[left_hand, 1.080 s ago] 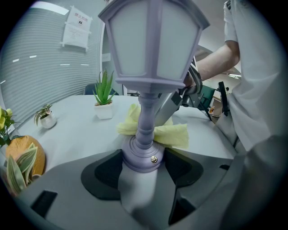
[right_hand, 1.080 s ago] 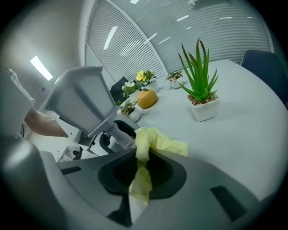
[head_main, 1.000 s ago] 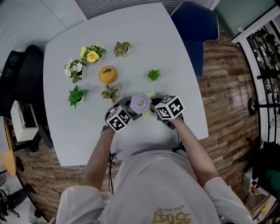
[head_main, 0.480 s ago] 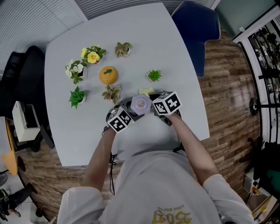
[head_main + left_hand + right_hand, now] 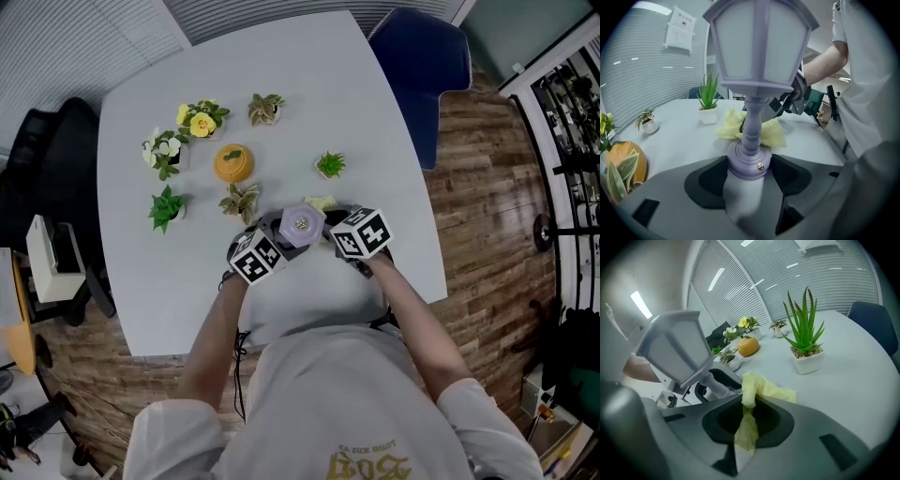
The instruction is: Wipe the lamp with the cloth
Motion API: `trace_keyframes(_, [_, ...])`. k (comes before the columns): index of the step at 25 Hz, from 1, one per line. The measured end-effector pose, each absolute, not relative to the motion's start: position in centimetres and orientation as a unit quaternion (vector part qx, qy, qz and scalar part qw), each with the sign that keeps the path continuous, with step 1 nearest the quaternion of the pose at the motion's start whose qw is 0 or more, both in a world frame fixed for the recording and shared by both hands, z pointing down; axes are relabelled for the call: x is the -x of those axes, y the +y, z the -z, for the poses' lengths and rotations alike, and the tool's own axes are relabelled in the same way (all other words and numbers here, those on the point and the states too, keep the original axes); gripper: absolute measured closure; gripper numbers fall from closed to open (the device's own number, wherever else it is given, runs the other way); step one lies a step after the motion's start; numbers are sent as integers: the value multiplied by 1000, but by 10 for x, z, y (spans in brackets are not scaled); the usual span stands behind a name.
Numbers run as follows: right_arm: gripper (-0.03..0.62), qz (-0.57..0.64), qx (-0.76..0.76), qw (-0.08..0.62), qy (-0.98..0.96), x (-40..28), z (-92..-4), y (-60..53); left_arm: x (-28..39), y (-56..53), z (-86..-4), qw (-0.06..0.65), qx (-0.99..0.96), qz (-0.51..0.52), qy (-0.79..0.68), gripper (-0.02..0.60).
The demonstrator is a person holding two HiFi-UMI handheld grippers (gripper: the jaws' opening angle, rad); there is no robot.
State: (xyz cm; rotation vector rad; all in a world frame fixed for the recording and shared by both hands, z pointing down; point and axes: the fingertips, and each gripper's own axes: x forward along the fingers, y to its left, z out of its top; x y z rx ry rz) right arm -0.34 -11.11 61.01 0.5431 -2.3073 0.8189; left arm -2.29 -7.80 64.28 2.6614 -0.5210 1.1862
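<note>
The left hand-held gripper clamps the lamp base to steady it; the right hand-held gripper pinches the cloth by the stem, ready for wiping.

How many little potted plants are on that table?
6: yellow-flowered plant, white-flowered plant, far striped plant, left green plant, near striped plant, spiky plant on the right. Another could hide behind the lamp.

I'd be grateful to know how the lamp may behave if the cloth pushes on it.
Probably top-heavy: the lamp carries a wide lantern head on a thin stem, so it may tip. The left gripper clamps only its round base, so it might twist.
</note>
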Motion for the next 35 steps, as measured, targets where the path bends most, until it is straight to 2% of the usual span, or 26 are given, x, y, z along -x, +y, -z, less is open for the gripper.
trace_keyframes(18, [537,-323,-187,330,-867,-2,-614,-70,23,-78,-643,90,-896,-398,-176,278])
trace_keyframes(25, [539,-288,-152,392,-861,5,-632,-42,23,-79,-644,90,-895,-399,-176,278])
trace_keyframes(35, [539,-283,-143,401,-859,6,-627,-42,23,-79,-644,87,-896,-398,-176,278])
